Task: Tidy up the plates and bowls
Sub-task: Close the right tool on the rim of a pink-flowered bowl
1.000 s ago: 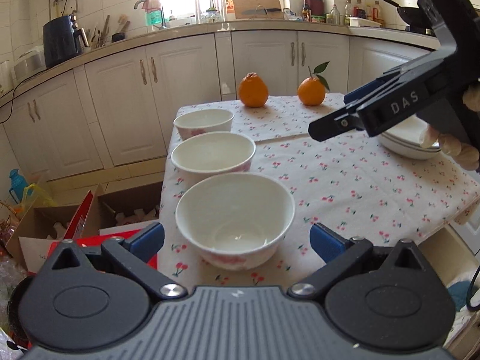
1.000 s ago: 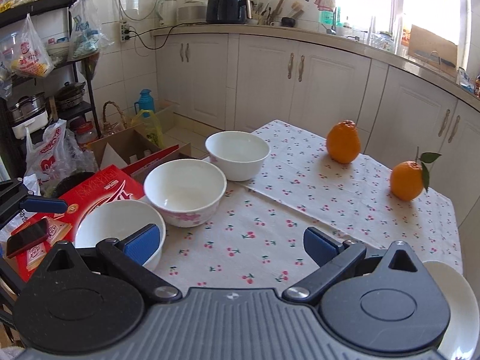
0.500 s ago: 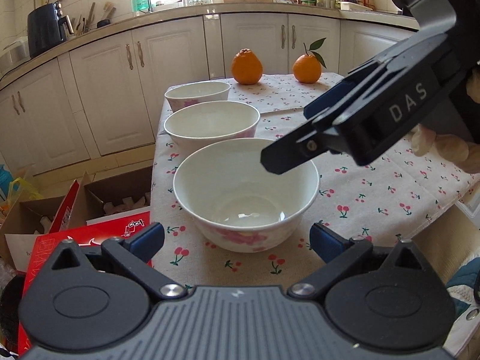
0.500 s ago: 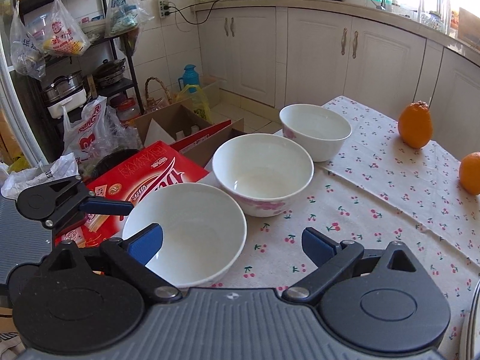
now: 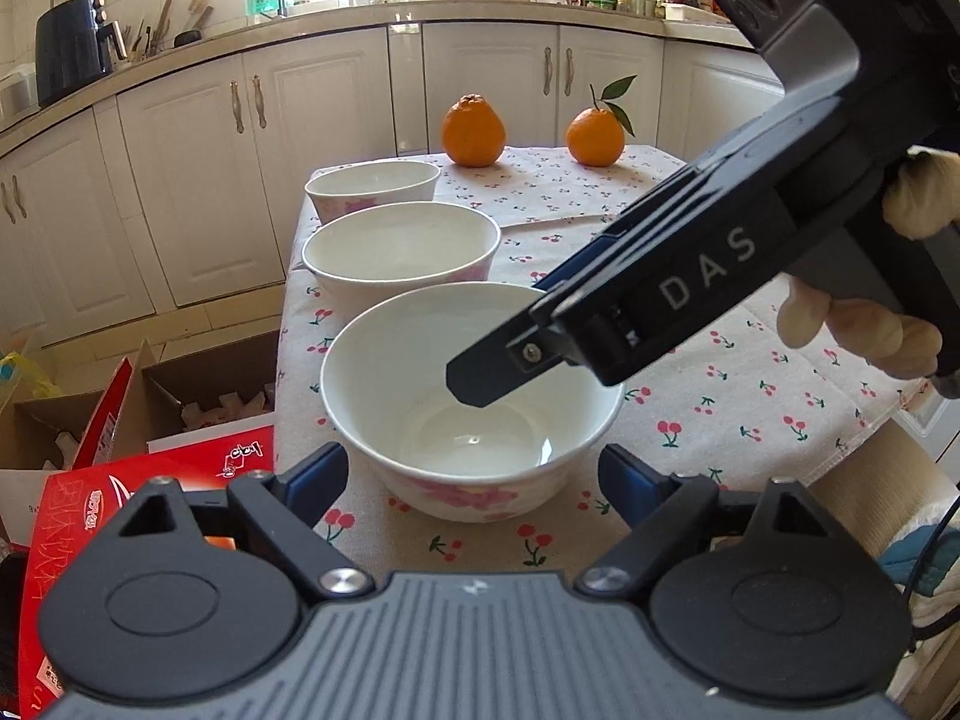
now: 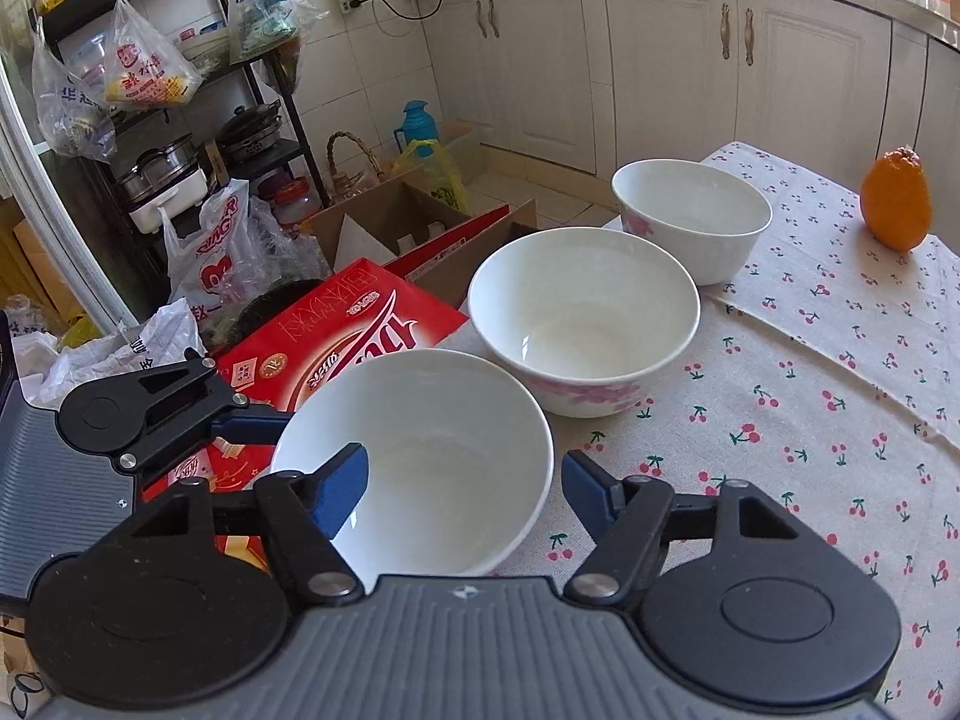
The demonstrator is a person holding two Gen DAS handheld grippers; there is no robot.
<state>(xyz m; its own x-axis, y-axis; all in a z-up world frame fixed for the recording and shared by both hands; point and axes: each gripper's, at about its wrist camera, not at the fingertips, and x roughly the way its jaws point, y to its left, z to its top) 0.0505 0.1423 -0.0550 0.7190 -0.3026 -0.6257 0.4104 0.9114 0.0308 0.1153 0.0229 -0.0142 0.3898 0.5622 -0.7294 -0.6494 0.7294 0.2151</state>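
Three white bowls with pink flowers stand in a row along the table's left edge. The near bowl [image 5: 474, 402] lies between the fingers of my left gripper [image 5: 471, 480], whose jaws are closing; the blue pads flank its lower wall with small gaps. My right gripper [image 6: 465, 492] comes in from the right and straddles that same bowl's [image 6: 420, 450] rim. One finger [image 6: 345, 489] is inside the bowl, the other outside. Its jaws are closing too, and the pads stand off the wall. The middle bowl [image 5: 401, 249] and far bowl [image 5: 372, 183] stand untouched.
Two oranges [image 5: 473, 131] [image 5: 596, 135] sit at the table's far end on the cherry-print cloth [image 5: 690, 414]. A red carton [image 6: 336, 330] and an open cardboard box [image 6: 384, 222] lie on the floor left of the table. A hand [image 5: 864, 330] holds the right gripper.
Both grippers came down and closer to the near bowl. The right one swung left across the table and dipped a finger into the bowl. Both pairs of jaws have narrowed.
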